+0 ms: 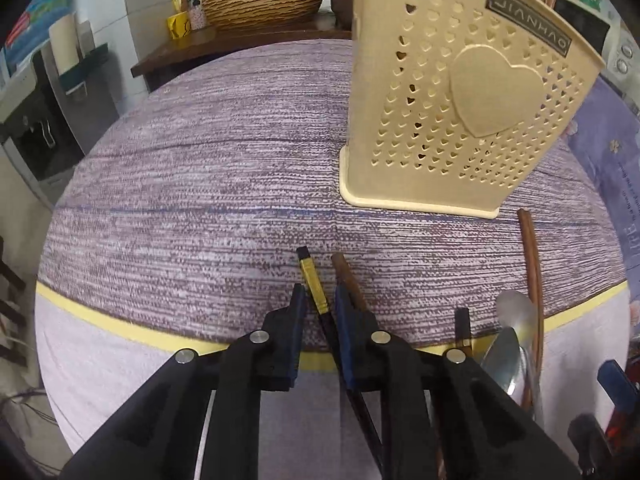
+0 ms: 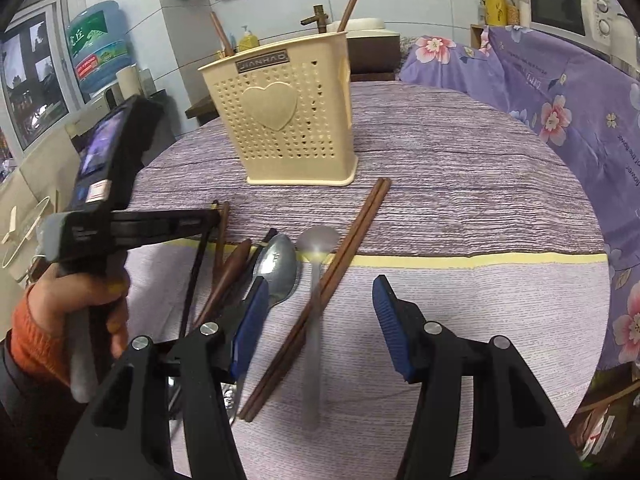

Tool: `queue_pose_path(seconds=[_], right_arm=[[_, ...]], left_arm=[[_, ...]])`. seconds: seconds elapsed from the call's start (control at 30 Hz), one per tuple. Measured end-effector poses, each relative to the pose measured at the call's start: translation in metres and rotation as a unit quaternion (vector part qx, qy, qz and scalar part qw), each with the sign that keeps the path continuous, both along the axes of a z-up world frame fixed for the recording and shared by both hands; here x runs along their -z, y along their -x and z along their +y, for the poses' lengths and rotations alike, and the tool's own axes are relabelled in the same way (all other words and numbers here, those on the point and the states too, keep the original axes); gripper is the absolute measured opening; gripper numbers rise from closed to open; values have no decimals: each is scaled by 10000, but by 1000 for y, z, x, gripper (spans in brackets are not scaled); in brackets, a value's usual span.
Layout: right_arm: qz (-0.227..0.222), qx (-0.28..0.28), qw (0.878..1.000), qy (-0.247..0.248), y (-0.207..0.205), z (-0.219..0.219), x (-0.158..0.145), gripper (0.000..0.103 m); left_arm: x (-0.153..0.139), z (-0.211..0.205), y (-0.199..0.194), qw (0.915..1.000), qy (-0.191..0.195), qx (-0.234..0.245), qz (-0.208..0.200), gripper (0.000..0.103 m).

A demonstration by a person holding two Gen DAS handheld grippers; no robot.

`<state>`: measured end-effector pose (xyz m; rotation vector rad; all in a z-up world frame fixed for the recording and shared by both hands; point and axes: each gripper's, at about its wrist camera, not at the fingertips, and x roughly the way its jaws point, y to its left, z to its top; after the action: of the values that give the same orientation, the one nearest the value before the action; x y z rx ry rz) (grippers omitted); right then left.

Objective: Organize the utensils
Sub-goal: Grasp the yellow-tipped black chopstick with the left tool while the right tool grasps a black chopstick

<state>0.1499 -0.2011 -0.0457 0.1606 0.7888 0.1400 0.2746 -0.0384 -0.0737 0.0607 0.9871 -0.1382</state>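
The left gripper (image 1: 320, 300) sits low over the tabletop (image 1: 200, 208), its blue-padded fingers (image 1: 298, 320) drawn close together with only a narrow gap between them. Seen from the right wrist camera, it reaches in from the left, gripped by a bare hand (image 2: 100, 304) at its handle, an orange sleeve cuff at the wrist. The right gripper (image 2: 320, 320) hangs above the tabletop, its fingers (image 2: 386, 312) spread wide apart and closed on nothing, both blue pads clear of contact.
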Motion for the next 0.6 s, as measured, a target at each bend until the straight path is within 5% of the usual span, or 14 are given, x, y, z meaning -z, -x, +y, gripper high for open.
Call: queue_pose_path(seconds=[0.23, 0.3, 0.6], right_arm=[[401, -593, 9957, -588, -6, 23, 2, 54], [615, -738, 9929, -698, -10, 32, 8, 45], [1088, -868, 9897, -326, -24, 71, 30, 28]], left_arm=[[-1, 5, 3, 9999, -114, 64, -100, 13], [0, 11, 6, 9998, -152, 56, -117, 13], [0, 43, 16, 9997, 101, -181, -98, 13]])
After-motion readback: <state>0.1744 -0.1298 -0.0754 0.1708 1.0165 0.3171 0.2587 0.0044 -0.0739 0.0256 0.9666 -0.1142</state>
